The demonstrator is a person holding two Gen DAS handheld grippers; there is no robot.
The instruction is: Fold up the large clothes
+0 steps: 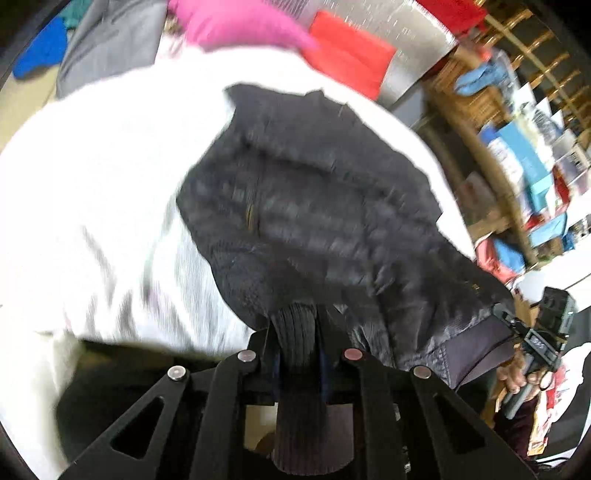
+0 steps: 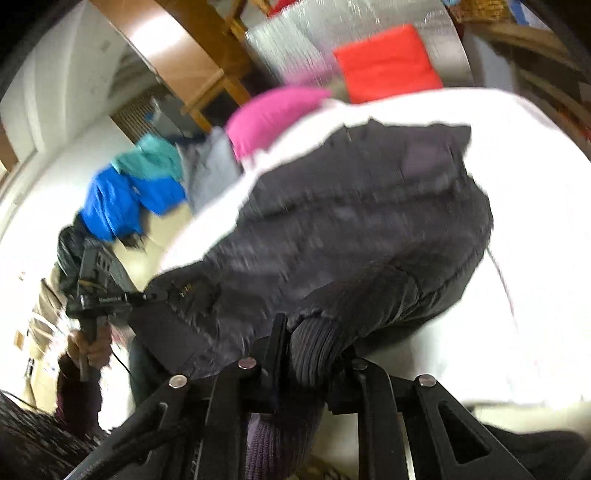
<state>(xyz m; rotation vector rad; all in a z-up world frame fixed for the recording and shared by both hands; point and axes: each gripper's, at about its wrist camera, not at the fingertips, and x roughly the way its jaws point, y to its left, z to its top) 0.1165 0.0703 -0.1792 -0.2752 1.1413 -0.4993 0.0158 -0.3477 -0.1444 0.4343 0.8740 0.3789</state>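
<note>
Gripping one dark quilted jacket between them, two tools were at work. The left tool was nearly closed on a ribbed knit cuff, the ridged fabric bunched between its black fingers. The right tool was clamped the same way on a second ribbed cuff. So I counted two cuffs, one per tool, and one jacket hanging between them.

The jacket was puffy, stitched in horizontal channels, with a slightly shiny shell and a small yellowish mark near its middle. It lay partly raised over a white sheet that covered the surface beneath; whether that surface was a bed or something else I could not tell.

Toward twelve o'clock from the jacket sat one pink cushion-like bundle and one flat red folded piece, backed by a silvery, glittery panel. At about ten o'clock lay one grey garment, one bright blue one and one teal one, all soft and crumpled.

In the left wrist view the right tool showed at four o'clock, a hand wrapped around its handle. Wooden shelving with coloured boxes stood at two o'clock.
</note>
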